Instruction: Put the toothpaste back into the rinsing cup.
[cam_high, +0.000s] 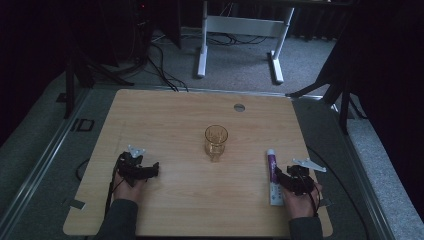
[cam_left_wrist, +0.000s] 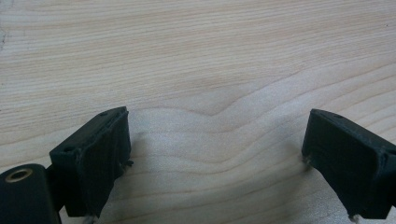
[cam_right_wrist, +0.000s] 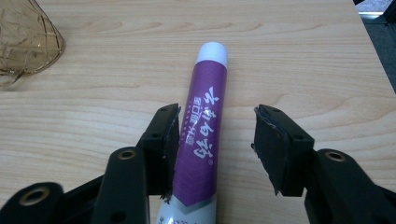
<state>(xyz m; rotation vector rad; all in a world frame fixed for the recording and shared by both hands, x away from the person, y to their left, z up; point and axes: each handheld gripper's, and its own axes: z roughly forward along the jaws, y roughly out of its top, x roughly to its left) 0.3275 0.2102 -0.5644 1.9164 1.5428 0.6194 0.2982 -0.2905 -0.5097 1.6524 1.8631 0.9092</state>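
Two grippers rested low over the tabletop (cam_high: 175, 115). Right gripper (cam_right_wrist: 217, 140) near the right edge toward the near corner, jaws spread wide around a purple tube (cam_right_wrist: 203, 126) without pinching it; left jaw just beside the tube, right jaw apart from it. Tube lay flat, white cap (cam_right_wrist: 212, 51) pointing toward the far edge. Left gripper (cam_left_wrist: 215, 149) near the left edge, jaws spread over bare wood. Amber glass (cam_high: 216, 142) stood upright about mid-tabletop, well apart from both.
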